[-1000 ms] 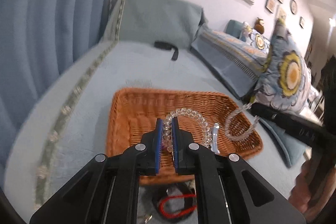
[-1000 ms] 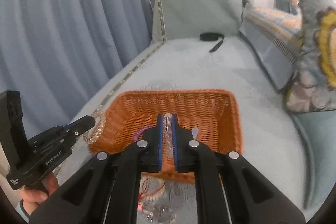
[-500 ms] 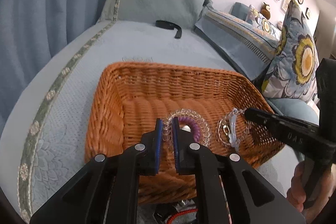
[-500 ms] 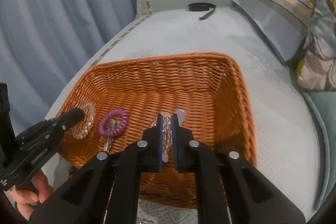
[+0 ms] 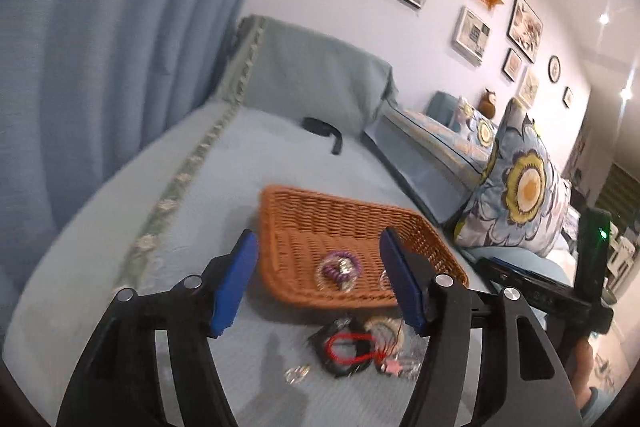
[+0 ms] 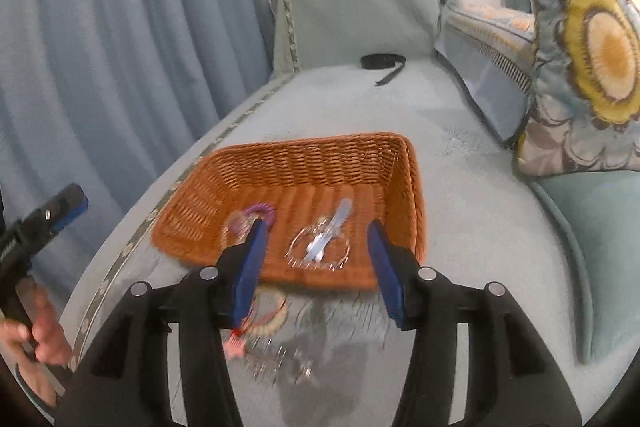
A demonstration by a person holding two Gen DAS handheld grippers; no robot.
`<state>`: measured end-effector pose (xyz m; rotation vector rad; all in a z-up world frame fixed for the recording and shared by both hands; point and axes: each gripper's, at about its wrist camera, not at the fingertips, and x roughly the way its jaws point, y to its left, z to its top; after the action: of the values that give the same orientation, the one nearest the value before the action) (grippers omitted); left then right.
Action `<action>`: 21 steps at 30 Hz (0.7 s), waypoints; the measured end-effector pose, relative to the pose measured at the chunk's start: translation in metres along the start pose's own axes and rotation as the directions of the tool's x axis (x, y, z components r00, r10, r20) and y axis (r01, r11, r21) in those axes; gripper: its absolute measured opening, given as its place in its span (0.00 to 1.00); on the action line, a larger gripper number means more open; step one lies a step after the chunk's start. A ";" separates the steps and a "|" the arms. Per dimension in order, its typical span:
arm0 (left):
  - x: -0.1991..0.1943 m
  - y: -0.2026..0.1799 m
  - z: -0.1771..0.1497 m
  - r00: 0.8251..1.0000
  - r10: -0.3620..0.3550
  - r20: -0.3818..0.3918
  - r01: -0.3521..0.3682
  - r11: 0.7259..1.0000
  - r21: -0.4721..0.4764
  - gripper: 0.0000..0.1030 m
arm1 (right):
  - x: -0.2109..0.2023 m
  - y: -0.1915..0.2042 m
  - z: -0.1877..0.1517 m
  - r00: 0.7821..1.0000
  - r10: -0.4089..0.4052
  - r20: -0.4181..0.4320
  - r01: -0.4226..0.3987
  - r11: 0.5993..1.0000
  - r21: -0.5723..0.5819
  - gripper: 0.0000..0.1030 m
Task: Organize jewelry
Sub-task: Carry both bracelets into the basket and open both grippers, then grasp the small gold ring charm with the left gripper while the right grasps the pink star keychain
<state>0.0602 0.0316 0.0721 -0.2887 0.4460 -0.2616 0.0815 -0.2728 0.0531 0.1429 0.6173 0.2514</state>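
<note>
An orange wicker basket (image 5: pixel 328 223) (image 6: pixel 304 163) sits on the blue-grey bed cover. Inside lie a clear coil bracelet with a purple coil band (image 5: pixel 339 269) (image 6: pixel 256 215), and a clear bead bracelet with a silver clip (image 6: pixel 320 245). My left gripper (image 5: pixel 320 279) is open and empty, raised in front of the basket. My right gripper (image 6: pixel 316 267) is open and empty, also in front of the basket. A pile of loose jewelry (image 5: pixel 360 347) (image 6: pixel 272 327) with a red cord and black band lies on the cover in front of the basket.
A black strap (image 5: pixel 324 131) (image 6: pixel 382 63) lies far back on the cover. Flowered pillows (image 5: pixel 516 195) (image 6: pixel 580 67) stand at the right. A blue curtain (image 5: pixel 100 47) hangs at the left. The other gripper shows at each view's edge (image 5: pixel 560 291) (image 6: pixel 36 223).
Both grippers have opened and let their bracelets go into the basket. Both have pulled back and up, away from the basket.
</note>
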 end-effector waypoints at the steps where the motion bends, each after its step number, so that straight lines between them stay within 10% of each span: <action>1: -0.008 0.002 -0.003 1.000 0.012 0.008 -0.012 1.000 -0.003 0.59 | -0.006 0.002 -0.007 1.000 0.000 0.006 0.000 1.000 -0.002 0.47; 21: -0.009 0.039 -0.105 0.981 0.104 -0.163 -0.106 0.994 -0.008 0.58 | 0.005 -0.003 -0.098 0.993 0.006 -0.122 -0.001 0.999 0.044 0.47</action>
<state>0.0110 0.0483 -0.0283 -0.2598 0.6228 -0.1789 0.0284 -0.2691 -0.0293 0.1714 0.7441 0.2513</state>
